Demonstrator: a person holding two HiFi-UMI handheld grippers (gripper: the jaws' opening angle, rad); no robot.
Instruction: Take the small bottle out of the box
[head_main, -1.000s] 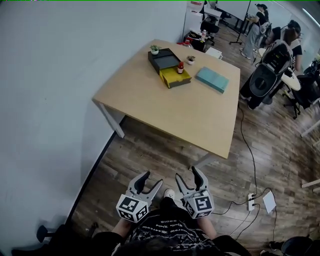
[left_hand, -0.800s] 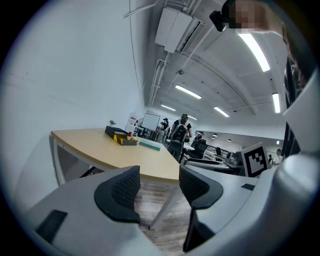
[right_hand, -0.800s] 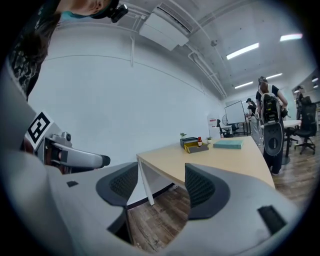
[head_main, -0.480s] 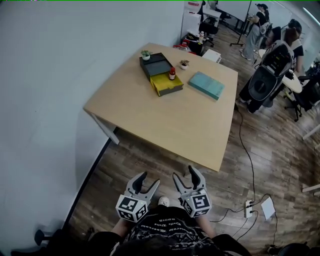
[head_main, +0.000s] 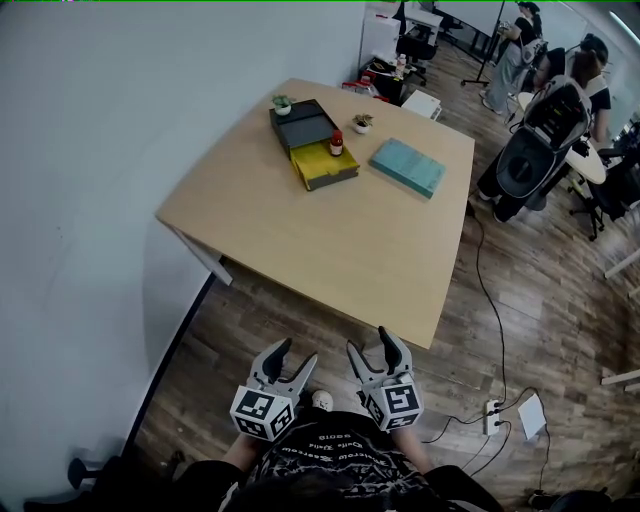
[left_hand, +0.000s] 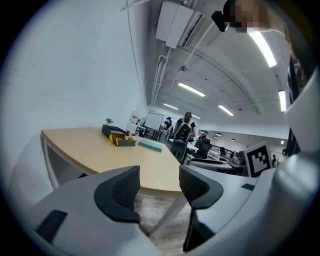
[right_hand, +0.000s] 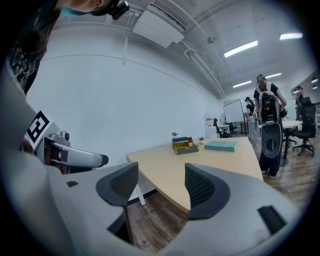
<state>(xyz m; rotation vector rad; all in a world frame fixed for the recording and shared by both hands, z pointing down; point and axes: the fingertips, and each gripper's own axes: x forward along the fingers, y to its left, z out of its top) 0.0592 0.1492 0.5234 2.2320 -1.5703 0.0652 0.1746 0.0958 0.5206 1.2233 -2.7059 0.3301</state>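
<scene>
Head view: small bottle (head_main: 337, 143) is standing in box (head_main: 322, 167), upper middle.
Left gripper (head_main: 293, 353): jaws are standing apart.
Right gripper (head_main: 371, 342): jaws are standing apart.

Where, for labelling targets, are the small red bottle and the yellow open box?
small red bottle (head_main: 336, 144): head view, its body.
yellow open box (head_main: 318, 161): head view, its bare floor.

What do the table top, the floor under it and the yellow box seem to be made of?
Table top: likely light wood or wood-look laminate, matte; even pale tan, no glare.
Floor: dark wood or wood-look planks; plank seams and grain show.
Yellow box: perhaps plastic or coated card; flat bright colour, too small to be sure.
</scene>
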